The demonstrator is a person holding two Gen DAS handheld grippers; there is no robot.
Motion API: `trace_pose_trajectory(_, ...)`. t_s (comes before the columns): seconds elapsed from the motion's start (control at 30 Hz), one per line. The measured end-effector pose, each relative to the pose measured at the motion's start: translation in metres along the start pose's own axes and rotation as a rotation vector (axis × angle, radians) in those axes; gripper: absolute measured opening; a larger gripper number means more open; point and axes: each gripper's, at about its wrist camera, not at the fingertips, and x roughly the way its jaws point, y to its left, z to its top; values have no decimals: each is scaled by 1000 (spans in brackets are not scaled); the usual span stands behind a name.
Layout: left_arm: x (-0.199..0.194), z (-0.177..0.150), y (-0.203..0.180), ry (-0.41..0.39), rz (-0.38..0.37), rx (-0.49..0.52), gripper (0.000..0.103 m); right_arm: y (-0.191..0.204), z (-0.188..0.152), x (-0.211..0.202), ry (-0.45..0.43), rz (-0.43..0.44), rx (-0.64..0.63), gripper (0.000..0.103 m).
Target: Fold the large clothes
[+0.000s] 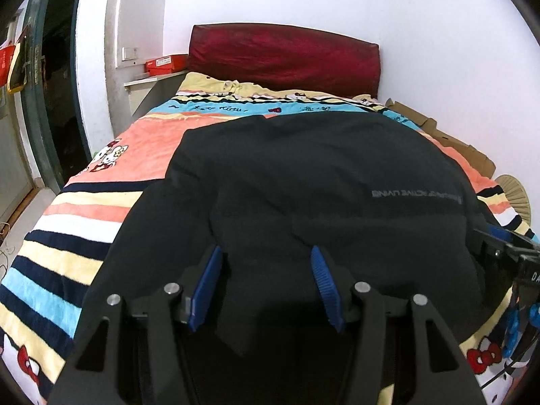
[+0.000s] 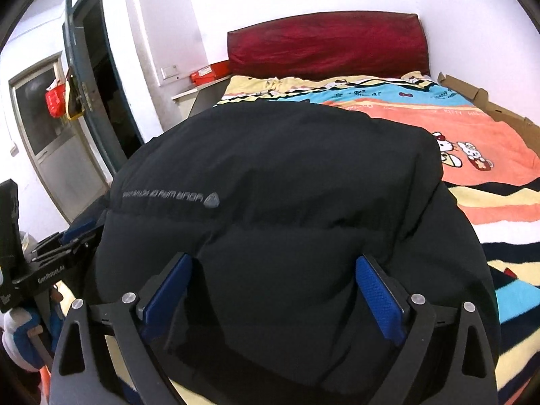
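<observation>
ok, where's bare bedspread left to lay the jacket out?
Free: the orange band of bedspread between the black jacket and the headboard, and the stripes on the door side. Crowded: the near end, under the jacket and both hand-held grippers.

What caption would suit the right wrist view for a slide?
Right gripper open over a black padded jacket spread on a striped cartoon bedspread, red headboard behind.

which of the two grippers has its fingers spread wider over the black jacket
The right gripper: its blue pads stand far apart over the black jacket. The left gripper is open too, but narrower.
</observation>
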Motion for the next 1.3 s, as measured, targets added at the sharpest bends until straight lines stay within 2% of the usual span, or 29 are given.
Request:
trace_pose_trajectory(0.3, 28, 24, 0, 33, 33, 35, 56, -9, 31, 29, 44, -23, -7, 95)
trace_pose_trajectory(0.47, 53, 42, 6, 72, 48, 20, 62, -26, 44, 48, 63, -15, 54, 97)
trace_pose_trajectory(0.53, 65, 50, 13, 94, 39, -3, 66, -37, 48, 56, 66, -21, 91, 97)
trace_pose_trajectory(0.77, 92, 60, 70, 151, -69, -172, 67, -88, 61, 72, 62, 17, 236, 97)
trace_pose_trajectory(0.8, 93, 59, 80, 161, -61, -193, 67, -96, 61, 73, 60, 20, 257, 97)
trace_pose_trajectory(0.87, 93, 58, 97, 175, -41, -217, 67, -110, 60, 75, 65, -1, 286, 97)
trace_pose_trajectory(0.9, 92, 56, 108, 186, -6, -231, 67, -115, 60, 75, 69, -9, 300, 97)
trace_pose_trajectory(1.0, 87, 49, 138, 219, 158, -240, 67, -133, 55, 72, 91, -60, 328, 97)
trace_pose_trajectory(1.1, 68, 40, 166, 222, 263, -243, 66, -151, 47, 60, 125, -150, 356, 97)
trace_pose_trajectory(1.17, 52, 33, 180, 221, 306, -240, 66, -165, 39, 46, 147, -223, 386, 97)
trace_pose_trajectory(1.3, 11, 21, 188, 201, 342, -234, 66, -183, 23, 5, 126, -283, 439, 97)
